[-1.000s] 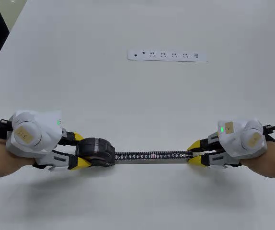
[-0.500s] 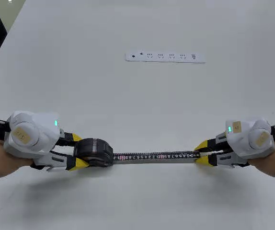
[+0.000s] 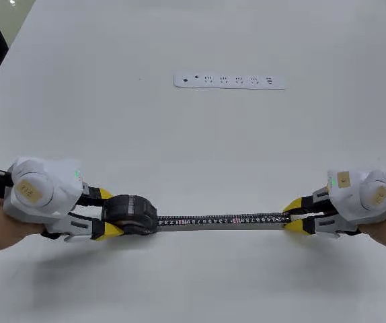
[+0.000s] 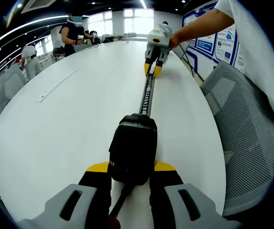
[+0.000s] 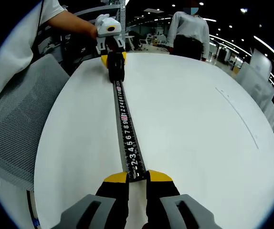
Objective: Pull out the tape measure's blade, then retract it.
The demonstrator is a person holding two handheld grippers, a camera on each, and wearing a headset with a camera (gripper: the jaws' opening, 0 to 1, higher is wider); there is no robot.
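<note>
A black tape measure case [image 3: 131,214] lies on the white table near its front edge, and my left gripper [image 3: 111,212] is shut on it. The same case [image 4: 134,148] sits between the yellow-tipped jaws in the left gripper view. Its dark numbered blade [image 3: 223,220] runs out to the right, just above the tabletop. My right gripper [image 3: 292,214] is shut on the blade's end. In the right gripper view the blade [image 5: 125,124] stretches away to the case [image 5: 115,72], with the left gripper [image 5: 109,33] behind it. The right gripper [image 4: 152,70] is seen far off in the left gripper view.
A white power strip [image 3: 228,81] lies flat on the table [image 3: 179,148] further back. A grey mesh chair [image 4: 244,133] stands beside the table edge. People stand at the far end of the room [image 5: 190,28].
My right gripper has moved to the right with the blade's end, so more blade is out of the case. The left gripper and case have stayed about where they were.
</note>
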